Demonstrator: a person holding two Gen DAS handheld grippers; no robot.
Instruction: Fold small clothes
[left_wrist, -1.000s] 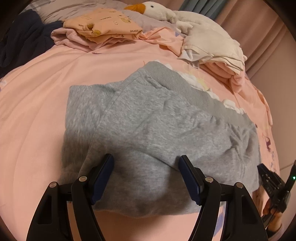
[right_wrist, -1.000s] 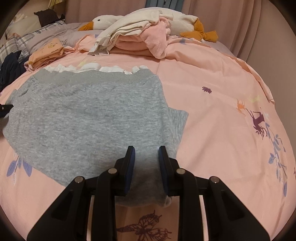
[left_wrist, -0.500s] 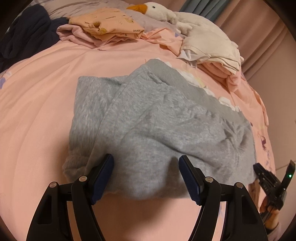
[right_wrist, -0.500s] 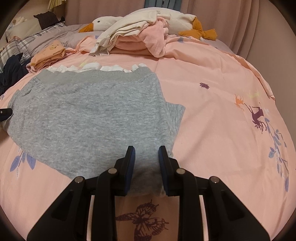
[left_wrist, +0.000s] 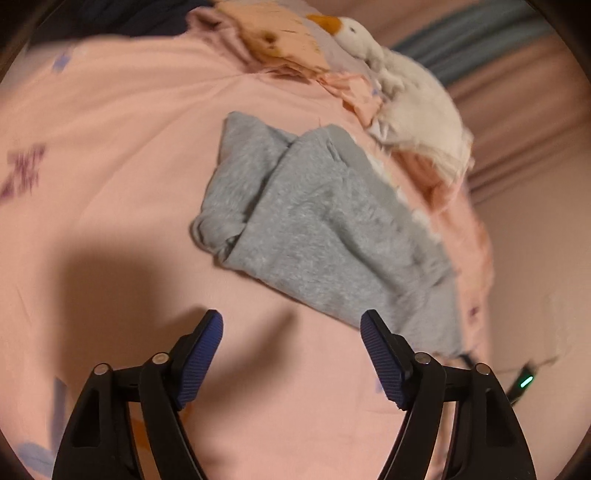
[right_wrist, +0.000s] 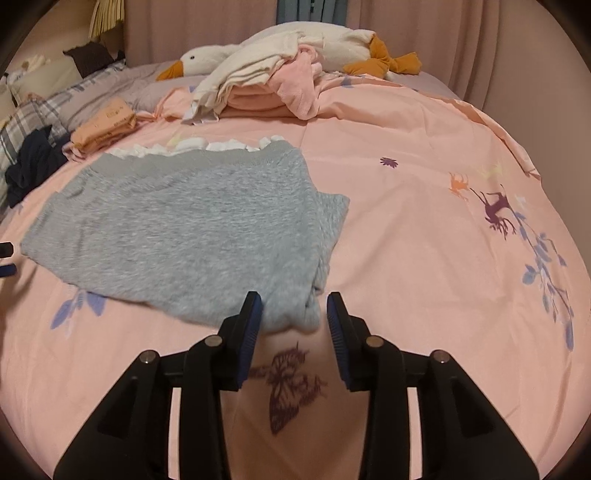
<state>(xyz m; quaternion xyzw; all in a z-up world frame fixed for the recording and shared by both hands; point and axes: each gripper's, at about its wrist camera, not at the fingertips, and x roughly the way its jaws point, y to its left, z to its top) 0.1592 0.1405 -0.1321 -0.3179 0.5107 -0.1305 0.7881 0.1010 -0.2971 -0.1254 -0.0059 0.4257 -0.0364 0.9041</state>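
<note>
Right wrist view shows our right gripper (right_wrist: 291, 317) with jaws parted around the near corner of the grey garment (right_wrist: 192, 236), which lies flat on the pink bedsheet (right_wrist: 406, 221), gripping nothing. We judge this lets the fold settle. Our left gripper (left_wrist: 291, 347) hangs wide and empty, near the garment's edge. Folded piles (right_wrist: 258, 88) sit far back, out of the way.

Both wrist cameras look low across the pink bed (right_wrist: 406, 155). The left view faces rightward, tilted, standing off. The right view faces the far curtains, closer. Both share the grey garment (left_wrist: 325, 229) (right_wrist: 184, 236).
</note>
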